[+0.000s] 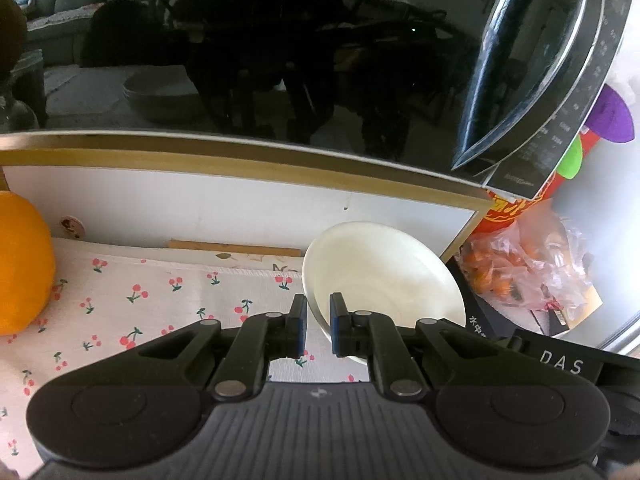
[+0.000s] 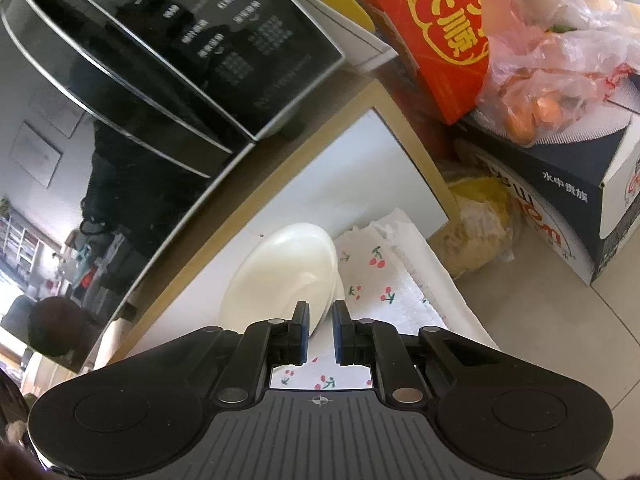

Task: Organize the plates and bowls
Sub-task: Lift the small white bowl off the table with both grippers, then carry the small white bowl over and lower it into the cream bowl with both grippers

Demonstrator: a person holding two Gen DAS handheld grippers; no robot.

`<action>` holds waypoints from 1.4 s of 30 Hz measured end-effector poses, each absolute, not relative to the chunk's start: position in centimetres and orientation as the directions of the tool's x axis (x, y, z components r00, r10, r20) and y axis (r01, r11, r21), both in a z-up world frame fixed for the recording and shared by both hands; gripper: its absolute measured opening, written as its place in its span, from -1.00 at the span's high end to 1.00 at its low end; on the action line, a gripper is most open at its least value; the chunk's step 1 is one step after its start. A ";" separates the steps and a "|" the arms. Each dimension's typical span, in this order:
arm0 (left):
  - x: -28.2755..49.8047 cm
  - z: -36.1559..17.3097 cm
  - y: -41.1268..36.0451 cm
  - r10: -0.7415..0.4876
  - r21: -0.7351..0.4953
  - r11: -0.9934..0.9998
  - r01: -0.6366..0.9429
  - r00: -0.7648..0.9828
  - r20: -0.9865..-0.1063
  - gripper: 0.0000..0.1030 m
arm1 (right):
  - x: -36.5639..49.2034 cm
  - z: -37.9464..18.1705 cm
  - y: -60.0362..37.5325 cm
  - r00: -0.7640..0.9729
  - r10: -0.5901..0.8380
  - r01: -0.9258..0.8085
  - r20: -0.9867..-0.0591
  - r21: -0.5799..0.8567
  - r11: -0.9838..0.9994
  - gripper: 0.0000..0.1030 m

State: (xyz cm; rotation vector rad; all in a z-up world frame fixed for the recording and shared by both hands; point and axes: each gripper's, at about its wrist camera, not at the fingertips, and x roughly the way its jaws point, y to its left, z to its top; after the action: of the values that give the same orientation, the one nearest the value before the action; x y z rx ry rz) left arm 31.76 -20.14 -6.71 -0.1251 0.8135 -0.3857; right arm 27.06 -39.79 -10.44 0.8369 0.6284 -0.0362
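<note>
A white bowl (image 1: 384,276) sits tilted over the cherry-print cloth (image 1: 140,312), inside a white shelf with a wooden frame (image 1: 280,160). My left gripper (image 1: 318,326) is shut on the bowl's near left rim, which runs between the blue pads. In the right wrist view the same bowl (image 2: 288,264) shows its outer side. My right gripper (image 2: 320,330) is shut on its near edge, one finger on each side of the rim. Whether the bowl's foot touches the cloth is hidden.
A glossy black appliance (image 1: 280,60) stands on top of the shelf. An orange round object (image 1: 20,264) sits at the left on the cloth. To the right are a red box (image 2: 440,32), a plastic bag of orange fruit (image 2: 552,72) and a dark blue carton (image 2: 560,188) on a tiled surface (image 2: 560,340).
</note>
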 end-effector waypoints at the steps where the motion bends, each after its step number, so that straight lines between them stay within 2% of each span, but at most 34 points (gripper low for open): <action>1: 31.6 -6.5 -20.1 -0.380 -0.252 0.924 0.287 0.623 -0.683 0.80 | 26.9 -10.2 -39.7 0.820 0.211 0.267 -0.531 0.682 0.681 0.76; 21: 25.7 -0.2 -17.1 -0.395 -0.242 0.918 0.314 0.660 -0.639 0.79 | 21.3 -2.8 -37.1 0.837 0.211 0.192 -0.506 0.631 0.751 0.76; 32: 21.0 2.1 -15.5 -0.431 -0.293 0.902 0.317 0.645 -0.631 0.78 | 16.3 0.7 -36.0 0.834 0.190 0.187 -0.518 0.590 0.786 0.76; 42: 16.1 2.0 -13.9 -0.461 -0.353 0.887 0.296 0.602 -0.652 0.77 | 11.7 1.5 -34.9 0.811 0.191 0.184 -0.553 0.552 0.814 0.74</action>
State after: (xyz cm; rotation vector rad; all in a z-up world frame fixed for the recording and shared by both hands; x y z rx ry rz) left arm 16.14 -13.86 2.04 -0.2179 0.8143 -0.4425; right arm 11.70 -34.86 1.47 0.6316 0.6354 0.0038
